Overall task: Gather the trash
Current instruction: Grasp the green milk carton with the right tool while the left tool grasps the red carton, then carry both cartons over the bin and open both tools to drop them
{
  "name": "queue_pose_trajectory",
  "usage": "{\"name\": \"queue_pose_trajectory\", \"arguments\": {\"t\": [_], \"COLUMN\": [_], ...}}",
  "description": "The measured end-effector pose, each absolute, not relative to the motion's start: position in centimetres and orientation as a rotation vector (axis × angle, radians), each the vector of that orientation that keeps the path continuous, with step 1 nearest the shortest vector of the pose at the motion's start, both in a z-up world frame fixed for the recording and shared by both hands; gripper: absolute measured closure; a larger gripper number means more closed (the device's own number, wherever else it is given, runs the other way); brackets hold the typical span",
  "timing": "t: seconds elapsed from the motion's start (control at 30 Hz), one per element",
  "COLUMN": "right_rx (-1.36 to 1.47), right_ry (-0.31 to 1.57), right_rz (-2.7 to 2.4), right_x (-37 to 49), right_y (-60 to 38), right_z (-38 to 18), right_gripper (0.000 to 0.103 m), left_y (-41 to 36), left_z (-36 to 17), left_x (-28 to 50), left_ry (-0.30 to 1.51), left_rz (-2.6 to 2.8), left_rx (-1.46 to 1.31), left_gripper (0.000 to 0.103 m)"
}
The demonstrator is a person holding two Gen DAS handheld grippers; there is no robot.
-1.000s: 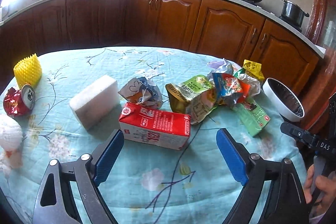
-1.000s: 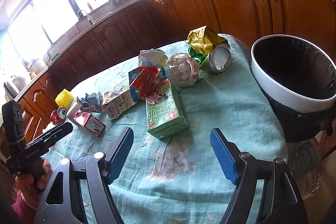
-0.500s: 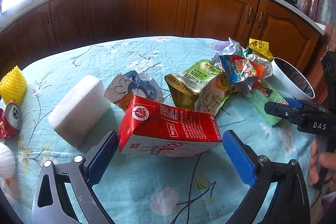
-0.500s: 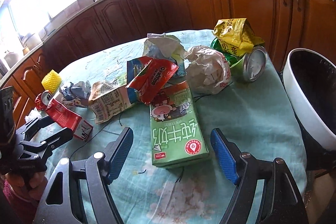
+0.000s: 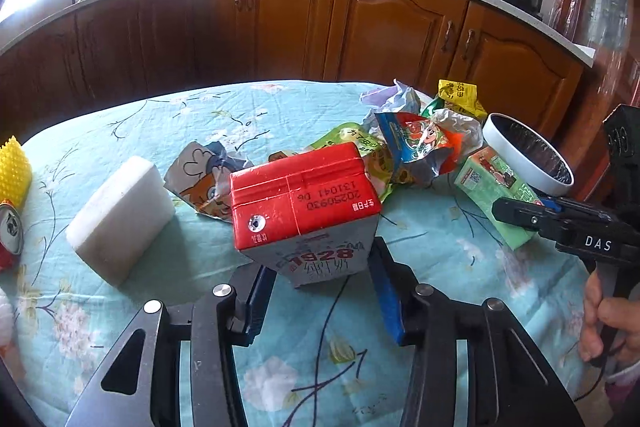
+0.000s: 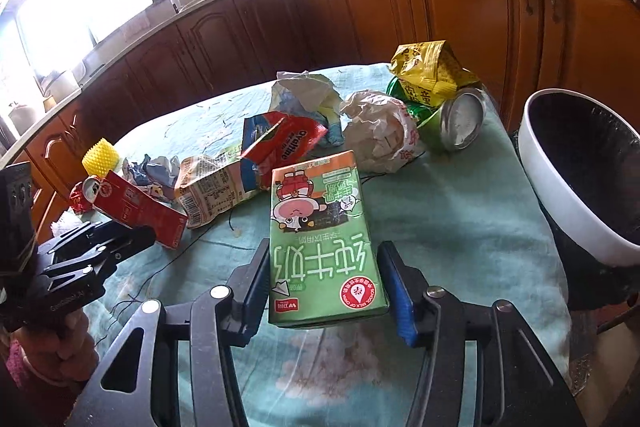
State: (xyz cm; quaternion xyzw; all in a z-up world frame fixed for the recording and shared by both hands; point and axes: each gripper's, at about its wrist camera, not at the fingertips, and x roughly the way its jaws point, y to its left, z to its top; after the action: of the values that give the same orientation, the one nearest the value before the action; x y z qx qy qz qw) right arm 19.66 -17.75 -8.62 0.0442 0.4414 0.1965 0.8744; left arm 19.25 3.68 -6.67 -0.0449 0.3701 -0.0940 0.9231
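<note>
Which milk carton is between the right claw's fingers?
The green carton, lying flat with cartoon print up; right claw is closing on it. The red carton is in the left claw.

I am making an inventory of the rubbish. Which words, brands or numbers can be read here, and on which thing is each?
"1928": red milk carton, front face.
"20250930" and "131041 D6": same carton, top, upside down.
"Ovaltine": red wrapper.
"SCHOOL MILK OF CHINA": round seal on the green milk carton.
"DAS": right gripper body.
The yellow bag and the barcode pack: print too small to read.
</note>
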Motion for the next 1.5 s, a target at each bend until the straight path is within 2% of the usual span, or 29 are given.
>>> {"name": "queue_pose_trajectory", "arguments": {"t": [0.63, 1.07, 1.5], "right_rx": [0.243, 0.303, 0.296], "right_ry": [0.824, 0.778, 0.784], "right_rz": [0.279, 0.164, 0.107], "right_x": [15.0, 16.0, 21.1], "right_y": [-29.1, -36.1, -40.1], "right_z": [-5.5, -4.2, -4.1], "right_gripper": [0.050, 0.050, 0.050], "left_y": [-6.7, -13.4, -20.3], "left_z": [-3.5, -2.8, -2.2], "left_x": [18.6, 23.4, 30.8], "left_ry": [0.710, 0.718, 0.714], "left_rz": [-0.430, -0.521, -0.591], "left_rx": [-0.028, 0.002, 0.053], "left_gripper": [0.059, 0.059, 0.059]}}
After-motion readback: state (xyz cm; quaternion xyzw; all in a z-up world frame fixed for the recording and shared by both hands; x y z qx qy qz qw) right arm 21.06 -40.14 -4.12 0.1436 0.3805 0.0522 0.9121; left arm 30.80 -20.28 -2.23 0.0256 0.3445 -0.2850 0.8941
